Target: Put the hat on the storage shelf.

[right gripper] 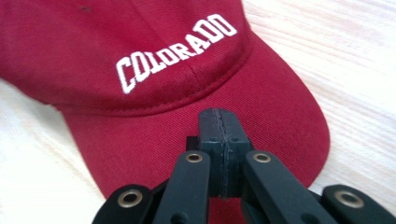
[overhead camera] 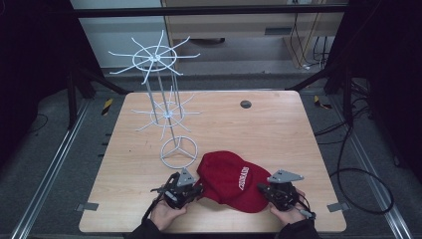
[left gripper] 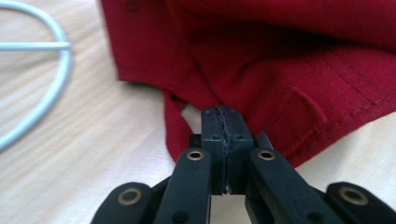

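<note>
White lettering [right gripper: 175, 50] on red cap [right gripper: 140, 56]

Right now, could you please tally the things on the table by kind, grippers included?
Red cap: 1
White wire rack: 1
Grippers: 2, left gripper and right gripper
Total: 4
</note>
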`<state>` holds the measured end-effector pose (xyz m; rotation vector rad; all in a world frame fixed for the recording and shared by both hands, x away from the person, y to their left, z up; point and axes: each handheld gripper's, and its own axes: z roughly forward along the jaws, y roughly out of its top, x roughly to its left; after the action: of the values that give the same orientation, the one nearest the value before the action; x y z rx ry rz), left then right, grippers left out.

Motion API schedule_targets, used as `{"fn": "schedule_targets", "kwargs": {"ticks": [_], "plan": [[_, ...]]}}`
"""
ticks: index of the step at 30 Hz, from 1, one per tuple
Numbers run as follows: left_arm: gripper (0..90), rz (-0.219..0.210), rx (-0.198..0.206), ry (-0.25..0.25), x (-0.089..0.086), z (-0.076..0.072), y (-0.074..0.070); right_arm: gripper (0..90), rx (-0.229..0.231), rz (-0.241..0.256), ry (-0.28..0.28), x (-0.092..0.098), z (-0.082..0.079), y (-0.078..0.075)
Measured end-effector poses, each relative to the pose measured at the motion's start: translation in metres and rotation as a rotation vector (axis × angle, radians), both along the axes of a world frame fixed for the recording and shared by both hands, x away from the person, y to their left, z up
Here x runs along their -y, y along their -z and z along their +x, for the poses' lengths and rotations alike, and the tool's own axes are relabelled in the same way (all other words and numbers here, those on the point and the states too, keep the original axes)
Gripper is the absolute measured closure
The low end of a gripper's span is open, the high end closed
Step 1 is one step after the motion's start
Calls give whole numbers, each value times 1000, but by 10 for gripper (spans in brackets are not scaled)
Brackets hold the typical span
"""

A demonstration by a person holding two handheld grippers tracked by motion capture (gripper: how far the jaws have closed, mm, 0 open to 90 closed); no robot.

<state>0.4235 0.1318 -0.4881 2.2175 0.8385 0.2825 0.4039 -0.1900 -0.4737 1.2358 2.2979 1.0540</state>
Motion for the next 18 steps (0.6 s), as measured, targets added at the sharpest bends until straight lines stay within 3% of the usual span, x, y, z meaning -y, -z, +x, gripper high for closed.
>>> {"fn": "schedule_targets", "kwargs": {"ticks": [10, 13, 18], "plan": [[895, 10, -5, 87, 17, -18, 4, 900, 49, -50, 52, 3, 22, 1], [884, -18, -1, 78, 15, -20, 0, 900, 50, -30, 61, 6, 27, 2], [828, -67, 34, 37, -5, -22, -16, 866, 73, 7, 91, 11, 24, -3]]}}
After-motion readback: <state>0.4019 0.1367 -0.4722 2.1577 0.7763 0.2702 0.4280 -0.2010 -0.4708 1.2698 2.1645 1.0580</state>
